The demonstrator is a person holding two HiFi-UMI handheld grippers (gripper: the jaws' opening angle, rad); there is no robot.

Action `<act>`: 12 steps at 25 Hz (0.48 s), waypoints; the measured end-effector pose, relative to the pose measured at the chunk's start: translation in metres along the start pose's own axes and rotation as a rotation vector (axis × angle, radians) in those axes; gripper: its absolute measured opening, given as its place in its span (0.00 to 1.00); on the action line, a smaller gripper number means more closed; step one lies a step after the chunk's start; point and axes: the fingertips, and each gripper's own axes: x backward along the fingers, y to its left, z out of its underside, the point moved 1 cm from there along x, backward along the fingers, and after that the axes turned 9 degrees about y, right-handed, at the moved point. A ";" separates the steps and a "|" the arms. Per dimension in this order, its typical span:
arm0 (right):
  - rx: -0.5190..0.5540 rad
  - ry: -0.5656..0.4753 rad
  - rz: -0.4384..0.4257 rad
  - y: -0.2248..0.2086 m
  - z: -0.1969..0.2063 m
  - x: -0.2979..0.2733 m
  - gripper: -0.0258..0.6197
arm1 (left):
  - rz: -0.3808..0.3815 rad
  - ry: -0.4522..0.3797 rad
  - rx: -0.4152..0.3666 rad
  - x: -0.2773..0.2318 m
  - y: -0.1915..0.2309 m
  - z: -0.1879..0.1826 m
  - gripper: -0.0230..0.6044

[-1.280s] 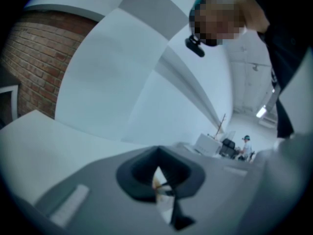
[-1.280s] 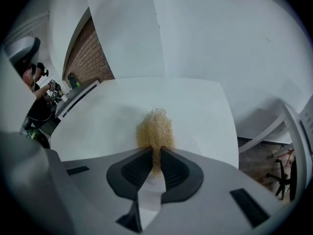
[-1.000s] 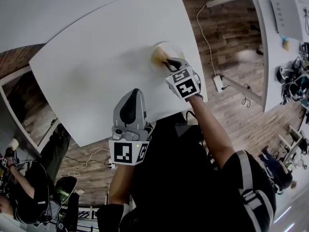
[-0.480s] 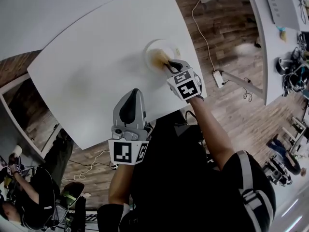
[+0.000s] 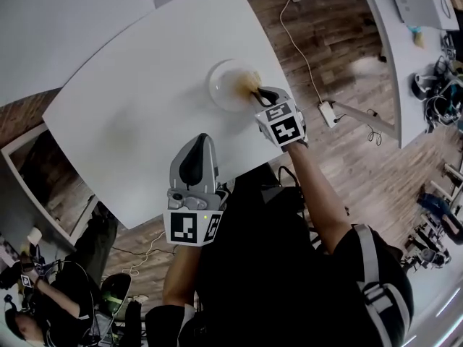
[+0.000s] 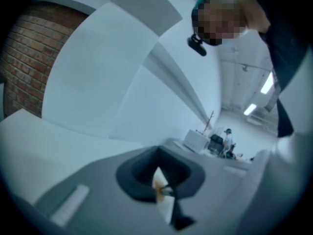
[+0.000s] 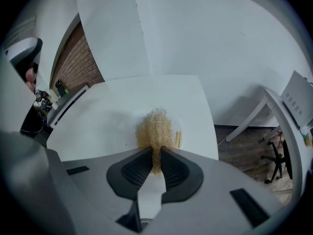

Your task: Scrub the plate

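A white plate [image 5: 226, 85] lies on the white table [image 5: 130, 114], near its right front edge. My right gripper [image 5: 255, 91] is shut on a golden wire scrubber [image 7: 155, 129], which presses on the right part of the plate [image 7: 117, 131]. In the right gripper view the scrubber bulges out past the dark pads [image 7: 138, 169]. My left gripper [image 5: 194, 161] is held over the table's front edge, close to my body, well short of the plate. Its jaws are shut with nothing in them, and in the left gripper view the left gripper [image 6: 161, 182] points at a bare wall.
The table's front edge [image 5: 239, 166] runs just under both grippers. Wooden floor with a cable and a power strip [image 5: 327, 112] lies to the right. A second white table [image 5: 405, 63] with clutter stands at the far right. A person [image 5: 43, 309] stands at lower left.
The right gripper and scrubber have slid a little toward the plate's right side. The head view has shifted, so the plate sits further left. The left gripper has not moved.
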 end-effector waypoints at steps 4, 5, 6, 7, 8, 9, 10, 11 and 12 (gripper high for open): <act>-0.035 -0.026 0.010 -0.007 0.001 0.011 0.11 | 0.028 0.000 -0.020 -0.001 -0.009 -0.004 0.04; -0.048 -0.037 0.010 -0.009 0.000 0.015 0.11 | 0.036 -0.002 -0.026 -0.001 -0.012 -0.006 0.04; -0.059 -0.053 0.012 -0.010 -0.002 0.020 0.11 | 0.044 -0.005 -0.035 -0.002 -0.015 -0.009 0.04; -0.070 -0.072 0.015 -0.012 -0.004 0.026 0.11 | 0.053 -0.010 -0.043 -0.002 -0.018 -0.012 0.04; -0.079 -0.095 0.018 -0.013 -0.007 0.032 0.11 | 0.061 -0.016 -0.050 -0.002 -0.020 -0.015 0.04; -0.087 -0.121 0.022 -0.013 -0.011 0.040 0.11 | 0.068 -0.022 -0.055 -0.001 -0.022 -0.018 0.04; -0.094 -0.151 0.026 -0.012 -0.014 0.049 0.11 | 0.074 -0.027 -0.059 0.001 -0.025 -0.022 0.04; -0.102 -0.182 0.030 -0.011 -0.018 0.058 0.11 | 0.080 -0.032 -0.061 0.002 -0.027 -0.025 0.04; -0.113 -0.214 0.036 -0.010 -0.022 0.068 0.11 | 0.085 -0.038 -0.064 0.004 -0.029 -0.029 0.04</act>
